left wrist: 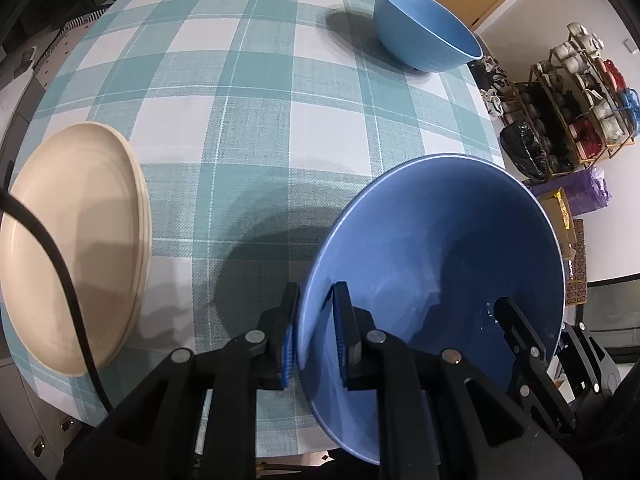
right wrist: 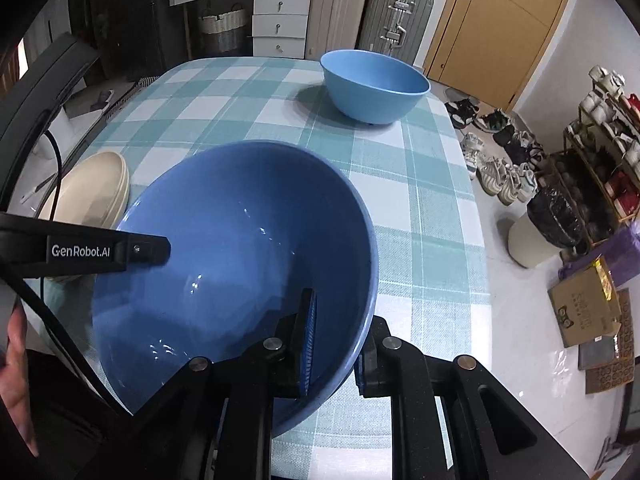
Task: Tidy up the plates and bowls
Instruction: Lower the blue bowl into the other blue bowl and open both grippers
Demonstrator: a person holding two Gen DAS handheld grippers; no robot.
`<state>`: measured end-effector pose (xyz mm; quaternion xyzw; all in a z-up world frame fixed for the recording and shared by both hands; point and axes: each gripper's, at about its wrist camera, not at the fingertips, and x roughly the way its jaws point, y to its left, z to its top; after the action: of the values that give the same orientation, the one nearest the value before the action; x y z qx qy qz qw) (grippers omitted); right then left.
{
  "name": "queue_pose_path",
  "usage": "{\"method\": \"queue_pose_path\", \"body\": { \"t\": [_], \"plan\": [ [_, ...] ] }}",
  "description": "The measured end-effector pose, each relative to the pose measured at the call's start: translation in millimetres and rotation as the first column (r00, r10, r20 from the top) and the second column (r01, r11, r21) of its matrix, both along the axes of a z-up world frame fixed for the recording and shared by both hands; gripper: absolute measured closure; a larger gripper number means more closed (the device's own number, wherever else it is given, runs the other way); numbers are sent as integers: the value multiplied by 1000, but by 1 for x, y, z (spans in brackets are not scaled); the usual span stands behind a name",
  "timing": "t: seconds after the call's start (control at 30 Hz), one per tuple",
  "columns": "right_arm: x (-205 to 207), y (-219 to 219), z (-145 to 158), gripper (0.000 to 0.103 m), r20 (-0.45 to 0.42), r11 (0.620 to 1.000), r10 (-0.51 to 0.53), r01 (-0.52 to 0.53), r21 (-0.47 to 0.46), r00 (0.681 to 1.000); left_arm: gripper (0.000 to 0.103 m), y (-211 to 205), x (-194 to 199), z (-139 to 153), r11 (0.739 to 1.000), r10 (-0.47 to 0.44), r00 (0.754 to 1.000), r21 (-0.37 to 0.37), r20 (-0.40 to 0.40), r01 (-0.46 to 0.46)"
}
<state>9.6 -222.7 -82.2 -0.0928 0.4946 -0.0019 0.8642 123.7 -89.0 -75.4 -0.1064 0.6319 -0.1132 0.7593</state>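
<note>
A large dark blue bowl (left wrist: 440, 248) (right wrist: 240, 248) sits tilted at the near edge of the checked table (left wrist: 240, 120), and I cannot tell whether it touches the cloth. My left gripper (left wrist: 316, 292) is shut on its left rim, one pad outside and one inside. On the opposite rim my right gripper (right wrist: 340, 312) is shut the same way. One finger (left wrist: 516, 328) of the right gripper shows inside the bowl in the left wrist view. A smaller light blue bowl (left wrist: 428, 28) (right wrist: 374, 88) stands at the far right of the table. Stacked cream plates (left wrist: 72, 248) (right wrist: 96, 192) lie at the left.
Bare teal-and-white tablecloth (right wrist: 420, 200) lies between the two bowls. Right of the table, on the floor, are shoes (right wrist: 500, 168), a shoe rack (left wrist: 580, 112), a black bag (right wrist: 556, 212) and a cardboard box (right wrist: 584, 312). Suitcases (right wrist: 372, 16) and drawers (right wrist: 280, 20) stand beyond the far edge. A black cable (left wrist: 60, 280) crosses the plates.
</note>
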Motion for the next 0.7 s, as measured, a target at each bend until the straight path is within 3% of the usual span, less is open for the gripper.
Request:
{"method": "queue_pose_path", "body": {
  "t": [0.3, 0.43, 0.7],
  "plan": [
    [-5, -3, 3, 86, -21, 997, -7, 6, -74, 1000, 87, -3, -2, 13, 1000, -8, 1000, -14, 22, 8],
    [-8, -11, 8, 86, -12, 999, -31, 31, -32, 999, 87, -5, -4, 22, 1000, -8, 999, -6, 51, 8],
    [-12, -18, 1, 86, -34, 999, -35, 34, -30, 999, 87, -2, -4, 18, 1000, 17, 999, -26, 33, -16]
  ]
}}
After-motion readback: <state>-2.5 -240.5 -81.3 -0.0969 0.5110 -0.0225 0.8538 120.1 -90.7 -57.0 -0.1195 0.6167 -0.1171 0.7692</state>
